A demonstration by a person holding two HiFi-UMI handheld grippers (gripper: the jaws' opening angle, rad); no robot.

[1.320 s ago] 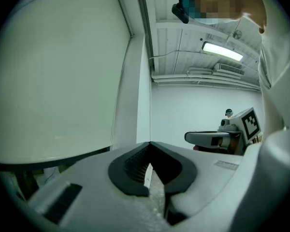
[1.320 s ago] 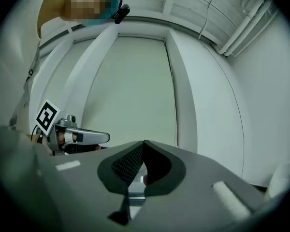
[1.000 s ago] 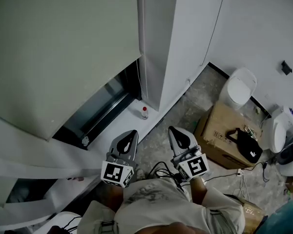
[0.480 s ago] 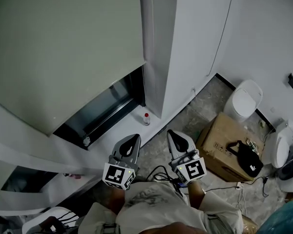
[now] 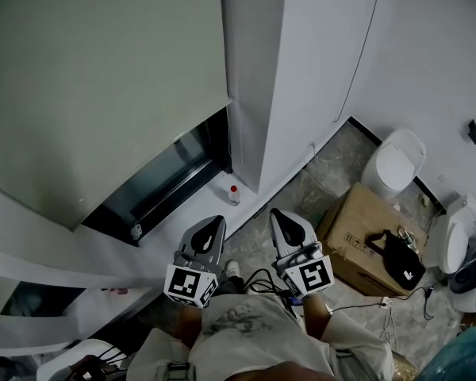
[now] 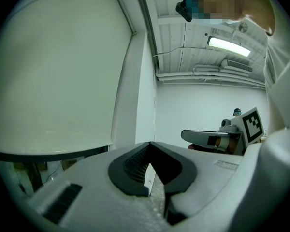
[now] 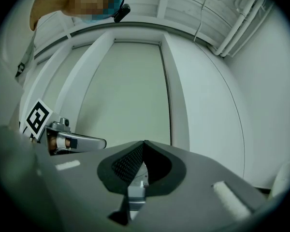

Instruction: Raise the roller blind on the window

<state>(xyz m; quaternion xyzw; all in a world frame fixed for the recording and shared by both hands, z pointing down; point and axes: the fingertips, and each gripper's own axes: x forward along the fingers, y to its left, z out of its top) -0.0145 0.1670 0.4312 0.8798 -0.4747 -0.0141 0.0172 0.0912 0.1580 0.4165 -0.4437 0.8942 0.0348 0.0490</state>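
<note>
Blind down, both hand-held grippers closed and empty.
There's the roller blind (image 5: pixel 103 86), filling the upper left of the head view: a plain, pale cream sheet drawn most of the way down the window (image 5: pixel 178 173), its straight bottom edge leaving only a dark strip of glass above the sill (image 5: pixel 202 211). Below, the left hand-held gripper (image 5: pixel 209 230) and right hand-held gripper (image 5: pixel 290 222) sit side by side, each with jaws pressed together on nothing, well apart from the blind. A small red-capped bottle (image 5: pixel 234 194) stands on the sill.
</note>
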